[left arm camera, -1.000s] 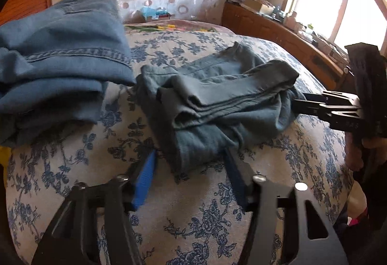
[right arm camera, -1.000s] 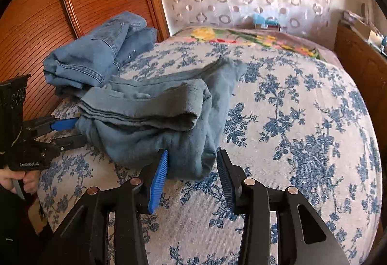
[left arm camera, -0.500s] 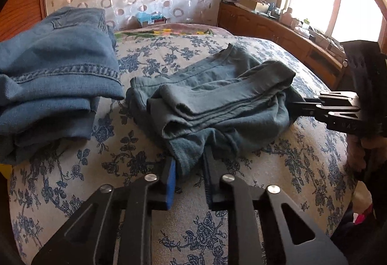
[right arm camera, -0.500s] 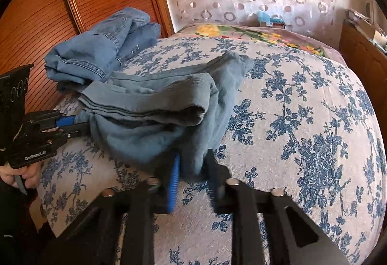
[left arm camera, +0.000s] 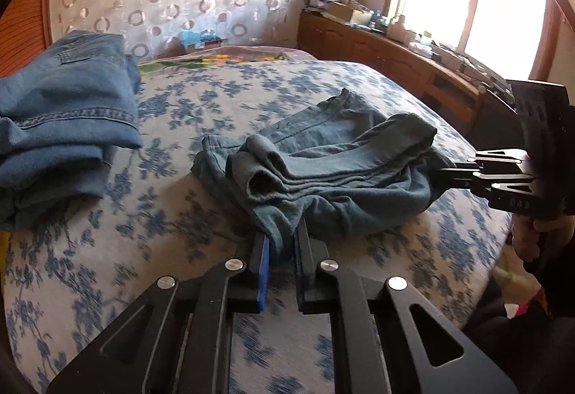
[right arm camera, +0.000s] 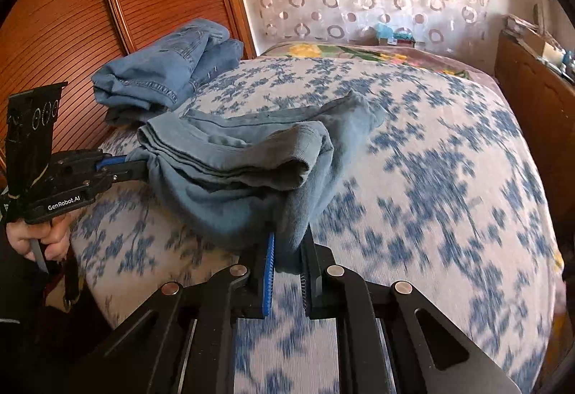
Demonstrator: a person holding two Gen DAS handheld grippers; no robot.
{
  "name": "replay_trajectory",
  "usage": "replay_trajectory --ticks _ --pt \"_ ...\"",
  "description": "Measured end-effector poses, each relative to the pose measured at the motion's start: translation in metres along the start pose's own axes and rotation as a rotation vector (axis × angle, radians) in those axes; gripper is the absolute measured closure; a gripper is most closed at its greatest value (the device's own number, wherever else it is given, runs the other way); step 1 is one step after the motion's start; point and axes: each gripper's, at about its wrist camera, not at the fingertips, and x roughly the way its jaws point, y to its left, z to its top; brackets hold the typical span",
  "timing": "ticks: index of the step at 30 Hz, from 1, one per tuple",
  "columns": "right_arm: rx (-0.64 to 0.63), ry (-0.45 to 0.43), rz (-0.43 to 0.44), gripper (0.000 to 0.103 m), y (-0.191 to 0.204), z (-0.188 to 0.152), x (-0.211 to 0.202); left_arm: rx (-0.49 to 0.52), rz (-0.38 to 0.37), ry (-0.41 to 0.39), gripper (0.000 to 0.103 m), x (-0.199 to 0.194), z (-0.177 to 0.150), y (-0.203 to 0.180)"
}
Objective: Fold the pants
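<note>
Grey-blue pants [left arm camera: 341, 175] lie bunched and partly folded on the flowered bed; they also show in the right wrist view [right arm camera: 233, 178]. My left gripper [left arm camera: 282, 250] is shut on the near edge of the pants. My right gripper [right arm camera: 289, 250] is shut on the opposite edge and lifts it a little. Each gripper shows in the other's view: the right gripper [left arm camera: 449, 173] at the pants' right end, the left gripper [right arm camera: 125, 169] at their left end.
A stack of folded blue jeans [left arm camera: 61, 121] sits at the bed's far left, next to a wooden wardrobe [right arm camera: 90, 9]. A wooden cabinet [left arm camera: 395, 60] with clutter runs under the window on the right. The bedspread [right arm camera: 449, 178] stretches to the right of the pants.
Both grippers went from open to shut on the pants' edges. The cloth is now gathered up and lifted slightly off the bed.
</note>
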Motion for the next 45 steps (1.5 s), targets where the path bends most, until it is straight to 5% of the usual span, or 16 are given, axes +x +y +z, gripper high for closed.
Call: replay_trajectory --ticks 20,23,27,40,43,45 --pt "0.002 -0.003 -0.046 0.087 0.020 -0.039 -0.055 0.039 -0.018 0.017 0.090 -0.028 -0.028 -0.034" --pt "0.005 -0.022 -0.049 0.086 0.019 -0.037 -0.060 0.031 -0.015 0.012 0.080 -0.032 -0.027 -0.031" --pt "0.003 -0.044 -0.068 0.081 0.016 -0.035 -0.066 0.029 -0.003 -0.016 0.053 -0.040 -0.022 -0.027" --pt "-0.003 -0.021 -0.065 0.074 0.015 -0.025 -0.050 0.025 -0.003 0.013 0.055 -0.018 -0.010 -0.020" --pt "-0.014 -0.021 -0.051 0.075 0.015 -0.022 -0.046 0.023 -0.015 0.027 0.065 -0.012 -0.012 -0.018" --pt "-0.033 -0.032 -0.044 0.088 0.016 -0.018 -0.047 0.034 -0.033 0.033 0.076 -0.011 -0.012 -0.019"
